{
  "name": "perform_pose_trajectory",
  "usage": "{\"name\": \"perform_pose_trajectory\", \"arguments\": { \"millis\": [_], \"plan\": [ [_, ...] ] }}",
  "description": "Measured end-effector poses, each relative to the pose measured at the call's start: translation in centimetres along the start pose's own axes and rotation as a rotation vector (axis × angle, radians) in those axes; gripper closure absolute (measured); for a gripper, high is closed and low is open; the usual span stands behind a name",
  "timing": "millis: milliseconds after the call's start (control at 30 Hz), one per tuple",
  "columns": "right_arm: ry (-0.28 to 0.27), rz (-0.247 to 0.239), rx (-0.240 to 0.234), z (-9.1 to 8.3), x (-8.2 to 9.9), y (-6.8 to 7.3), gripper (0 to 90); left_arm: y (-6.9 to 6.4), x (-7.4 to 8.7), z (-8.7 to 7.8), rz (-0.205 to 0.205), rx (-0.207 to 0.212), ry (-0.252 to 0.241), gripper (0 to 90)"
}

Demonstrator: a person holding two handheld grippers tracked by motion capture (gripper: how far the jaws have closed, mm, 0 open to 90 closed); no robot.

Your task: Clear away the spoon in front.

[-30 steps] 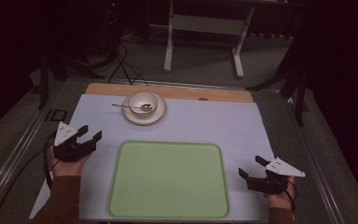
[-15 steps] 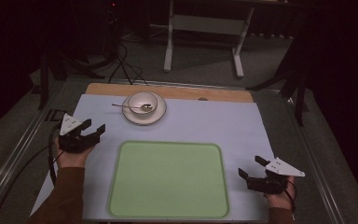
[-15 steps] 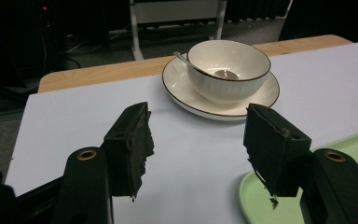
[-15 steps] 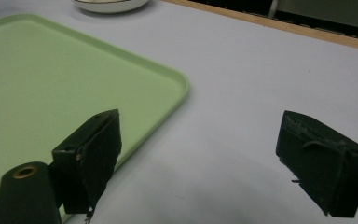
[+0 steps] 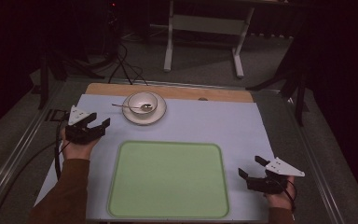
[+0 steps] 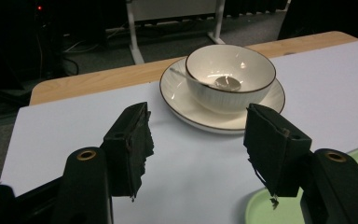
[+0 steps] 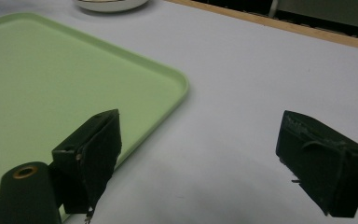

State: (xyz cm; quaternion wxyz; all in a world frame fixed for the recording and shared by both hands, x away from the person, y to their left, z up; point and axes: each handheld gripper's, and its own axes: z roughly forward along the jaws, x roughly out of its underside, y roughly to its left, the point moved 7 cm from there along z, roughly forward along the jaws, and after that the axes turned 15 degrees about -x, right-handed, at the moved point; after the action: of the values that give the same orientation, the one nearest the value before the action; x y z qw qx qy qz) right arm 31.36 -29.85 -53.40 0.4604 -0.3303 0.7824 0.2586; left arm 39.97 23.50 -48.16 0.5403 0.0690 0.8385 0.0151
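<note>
Your left tool [image 5: 92,127] sits at the left of the counter [image 5: 223,126], jaws apart and holding nothing, aimed at the bowl [image 5: 143,101] at the far side. In the left gripper view the bowl [image 6: 230,77] is framed almost between the jaws, so you look lined up for a reach at it, not yet touching.

The bowl stands upright on a saucer [image 5: 157,115], with a spoon [image 5: 133,107] lying in it, handle out over the rim to the left. That handle points toward your left tool, probably the reason that side leads. Whether the spoon rests on the rim or only in the bowl's bottom is hard to tell.

The green tray [image 5: 168,179] lies near you, centre, with nothing on it; likely the drop spot, kept between both hands.

Your right tool [image 5: 256,170] waits near the tray's right edge, jaws wide apart, nothing in them. In the right gripper view the tray corner [image 7: 168,74] is just beside its left jaw, so it is parked clear of the reach.
</note>
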Motion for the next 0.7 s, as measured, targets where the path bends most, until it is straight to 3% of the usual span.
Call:
{"name": "perform_pose_trajectory", "arguments": {
  "millis": [700],
  "plan": [
    [0.008, -0.003, -0.001, 0.1, 0.1, -0.1, 13.8, 0.2, -2.2, 3.0, -0.013, 0.0, 0.009, 41.7]
  ]
}}
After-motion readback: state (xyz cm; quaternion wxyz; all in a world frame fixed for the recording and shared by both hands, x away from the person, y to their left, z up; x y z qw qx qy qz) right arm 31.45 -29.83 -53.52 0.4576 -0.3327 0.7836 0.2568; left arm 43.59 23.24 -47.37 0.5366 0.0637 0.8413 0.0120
